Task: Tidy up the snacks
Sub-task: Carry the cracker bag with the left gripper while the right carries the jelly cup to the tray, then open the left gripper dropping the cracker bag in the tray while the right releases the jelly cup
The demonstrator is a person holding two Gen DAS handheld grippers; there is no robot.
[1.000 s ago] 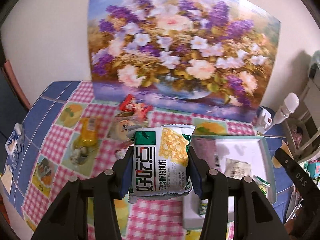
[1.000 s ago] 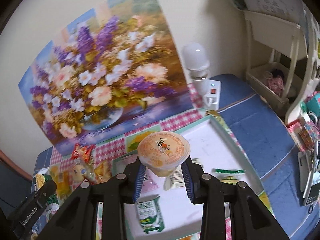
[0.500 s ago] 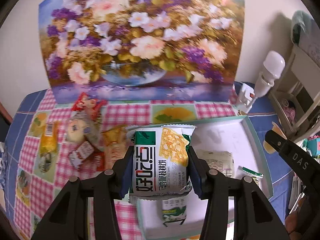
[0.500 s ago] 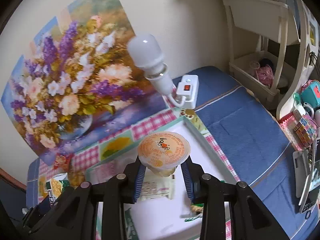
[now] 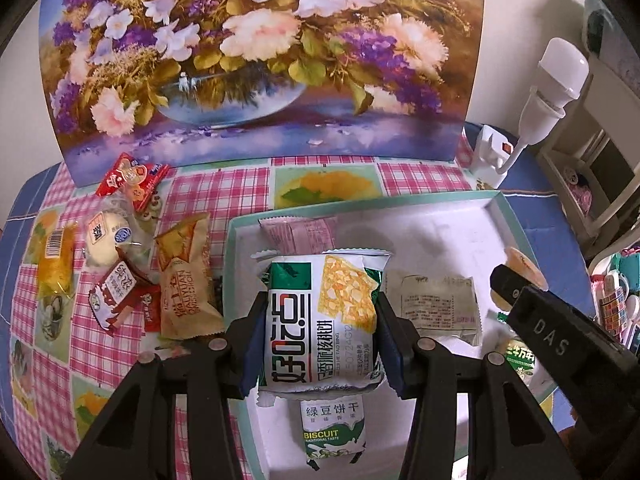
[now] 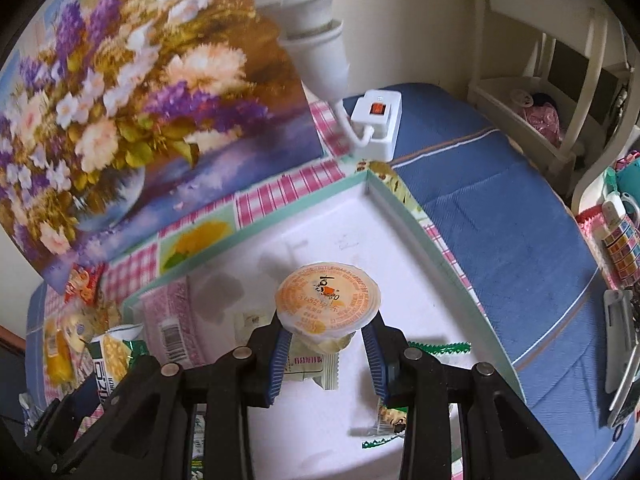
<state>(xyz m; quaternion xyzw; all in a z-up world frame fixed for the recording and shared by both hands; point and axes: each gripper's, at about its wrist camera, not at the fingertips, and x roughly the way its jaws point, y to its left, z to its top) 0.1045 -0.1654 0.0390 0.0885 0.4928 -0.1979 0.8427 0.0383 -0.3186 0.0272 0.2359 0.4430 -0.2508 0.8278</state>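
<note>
My left gripper [image 5: 318, 322] is shut on a green and white biscuit packet [image 5: 322, 320], held over the near left part of the white tray [image 5: 516, 224]. In the right wrist view my right gripper [image 6: 326, 346] is shut on an orange-lidded jelly cup [image 6: 328, 300] above the tray's [image 6: 400, 204] middle. Inside the tray lie a pink packet [image 5: 300, 232], a pale packet [image 5: 436, 304] and a green "BISCUIT" packet [image 5: 334, 428]. The right gripper's black body [image 5: 560, 340] and the cup's edge show at the right of the left wrist view.
Several loose snacks [image 5: 120, 264] lie on the checked tablecloth left of the tray. A flower painting [image 5: 256, 56] leans on the wall behind. A white lamp bulb [image 6: 312, 20] on a socket block [image 6: 378, 120] stands close to the tray's far right corner. Shelves [image 6: 540, 92] stand at right.
Both grippers have come down and forward over the tray, each still gripping its snack. The left one has swung right from the tablecloth to above the tray. The lamp bulb now looms close in the right view.
</note>
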